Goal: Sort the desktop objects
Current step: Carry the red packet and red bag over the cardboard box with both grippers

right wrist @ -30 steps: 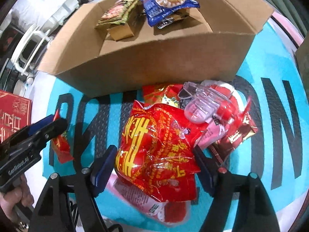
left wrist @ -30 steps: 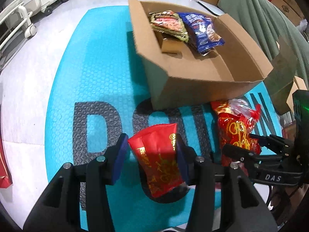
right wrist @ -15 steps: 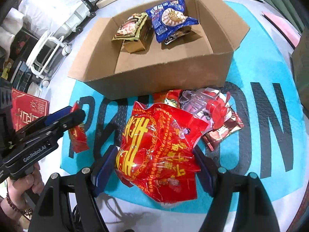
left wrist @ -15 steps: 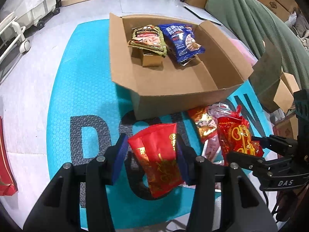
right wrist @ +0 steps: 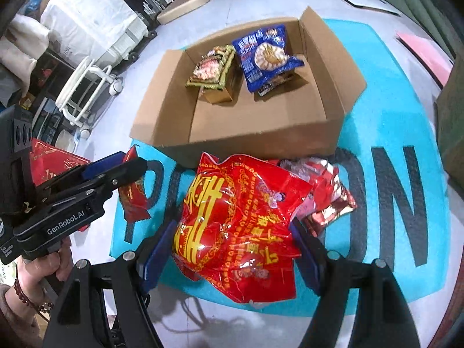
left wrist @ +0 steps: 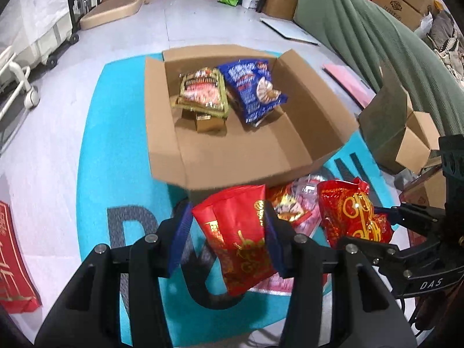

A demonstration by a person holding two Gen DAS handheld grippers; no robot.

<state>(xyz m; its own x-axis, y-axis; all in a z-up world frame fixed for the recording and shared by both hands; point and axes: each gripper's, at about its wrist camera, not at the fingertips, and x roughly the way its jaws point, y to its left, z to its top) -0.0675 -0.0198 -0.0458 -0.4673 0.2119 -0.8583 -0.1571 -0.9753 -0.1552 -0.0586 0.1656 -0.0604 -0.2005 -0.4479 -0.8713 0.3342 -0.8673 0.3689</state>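
My left gripper [left wrist: 227, 233] is shut on a small red snack packet [left wrist: 237, 237], held above the teal mat in front of the open cardboard box [left wrist: 304, 156]. My right gripper [right wrist: 232, 249] is shut on a large red bag with yellow characters [right wrist: 235, 226], also lifted before the box [right wrist: 261, 136]. The box holds a green-gold packet [left wrist: 201, 91], a blue dumpling bag [left wrist: 252, 85] and a small brown carton [left wrist: 208, 121]. The right gripper and its bag show in the left wrist view [left wrist: 353, 217]; the left gripper shows in the right wrist view [right wrist: 127, 171].
More red and clear snack packets [right wrist: 324, 197] lie on the teal mat [right wrist: 377, 116] just before the box. A red box [left wrist: 11, 264] lies at the left. Cardboard boxes [left wrist: 406, 139] and a green drape [left wrist: 377, 29] stand at the right; a wheeled white frame [right wrist: 84, 87] stands at the left.
Both grippers have risen and pulled back with their packets held, so the box looks smaller and its inside is more exposed. The pile on the mat stays put.
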